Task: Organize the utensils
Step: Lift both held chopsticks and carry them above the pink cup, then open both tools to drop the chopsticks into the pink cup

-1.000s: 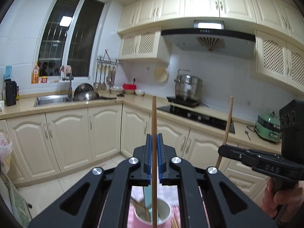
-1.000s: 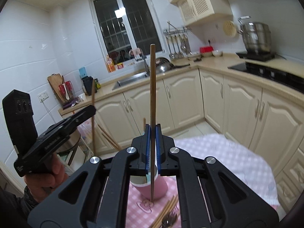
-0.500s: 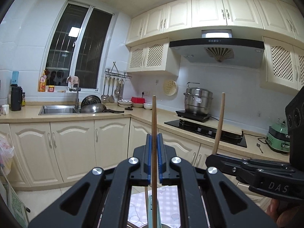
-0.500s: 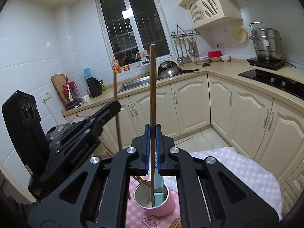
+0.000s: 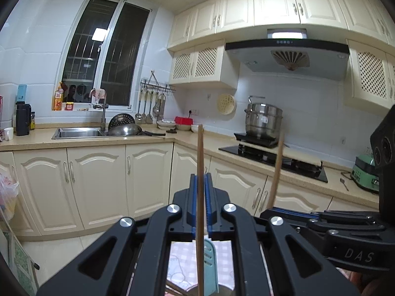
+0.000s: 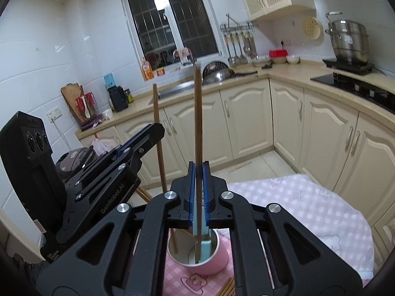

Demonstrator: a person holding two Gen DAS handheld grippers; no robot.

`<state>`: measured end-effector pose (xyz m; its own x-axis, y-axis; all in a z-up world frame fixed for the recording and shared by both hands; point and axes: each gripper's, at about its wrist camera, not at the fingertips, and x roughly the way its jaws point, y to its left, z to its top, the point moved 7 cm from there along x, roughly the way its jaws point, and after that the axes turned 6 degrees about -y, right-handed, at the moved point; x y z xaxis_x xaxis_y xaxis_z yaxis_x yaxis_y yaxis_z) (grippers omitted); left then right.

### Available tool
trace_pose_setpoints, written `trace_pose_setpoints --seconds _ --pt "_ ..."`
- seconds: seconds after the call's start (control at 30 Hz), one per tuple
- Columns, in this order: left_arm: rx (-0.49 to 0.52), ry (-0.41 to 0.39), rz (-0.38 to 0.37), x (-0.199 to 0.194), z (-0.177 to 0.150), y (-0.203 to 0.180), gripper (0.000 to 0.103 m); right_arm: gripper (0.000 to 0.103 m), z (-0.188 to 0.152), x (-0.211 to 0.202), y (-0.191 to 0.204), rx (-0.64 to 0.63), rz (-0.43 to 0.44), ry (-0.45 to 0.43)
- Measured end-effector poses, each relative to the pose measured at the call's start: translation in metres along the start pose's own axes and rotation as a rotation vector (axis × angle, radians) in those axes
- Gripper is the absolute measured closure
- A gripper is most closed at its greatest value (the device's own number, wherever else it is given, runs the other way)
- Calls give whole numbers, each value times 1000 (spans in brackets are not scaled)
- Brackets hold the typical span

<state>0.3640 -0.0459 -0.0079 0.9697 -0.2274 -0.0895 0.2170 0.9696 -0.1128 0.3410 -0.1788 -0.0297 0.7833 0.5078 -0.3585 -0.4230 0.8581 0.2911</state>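
Inside pink cup (image 6: 212, 261), chopstick (image 6: 197, 148) tips half hidden; both tongs just loosened, chopsticks between.

We are working in a crowded column over the pink cup (image 6: 197, 254): the left gripper (image 6: 150, 133) and right gripper (image 6: 198, 185) are hanging side by side, near each other, leaving little room between them. The cup's mouth is already filling up — a light blue utensil (image 6: 205, 246) and two upright chopsticks (image 6: 197, 123) are standing in it. More chopsticks (image 6: 227, 288) are lying just in front of the cup. To the right, the checked tablecloth (image 6: 308, 209) is lying bare — free room there.
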Motion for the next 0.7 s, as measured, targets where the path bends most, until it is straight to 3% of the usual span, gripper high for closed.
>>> trace_pose_setpoints --seconds 0.03,0.07,0.1,0.13,0.2,0.3,0.5,0.7 --pt "6 10 1 -1 -2 0 70 54 -1 -2 -4 12 -11 -6" --pt "-2 2 18 -5 -2 4 64 31 -1 -6 -10 27 -33 -21" --pt "-8 -4 22 -8 -2 6 40 25 -1 -11 -17 48 -37 -39" --pt "-9 -11 31 -13 -1 9 28 25 -2 -13 -21 61 -39 -40" --pt "2 -10 39 -20 -1 12 25 22 -4 -19 -31 85 -57 -43" --pt "24 12 46 -28 -2 13 9 10 -6 -29 -47 117 -95 -54" --pt "87 59 64 -43 -9 8 6 8 -14 -45 -75 176 -155 -43" --pt "58 91 54 -55 -17 10 6 8 -23 -56 -90 200 -182 -27"
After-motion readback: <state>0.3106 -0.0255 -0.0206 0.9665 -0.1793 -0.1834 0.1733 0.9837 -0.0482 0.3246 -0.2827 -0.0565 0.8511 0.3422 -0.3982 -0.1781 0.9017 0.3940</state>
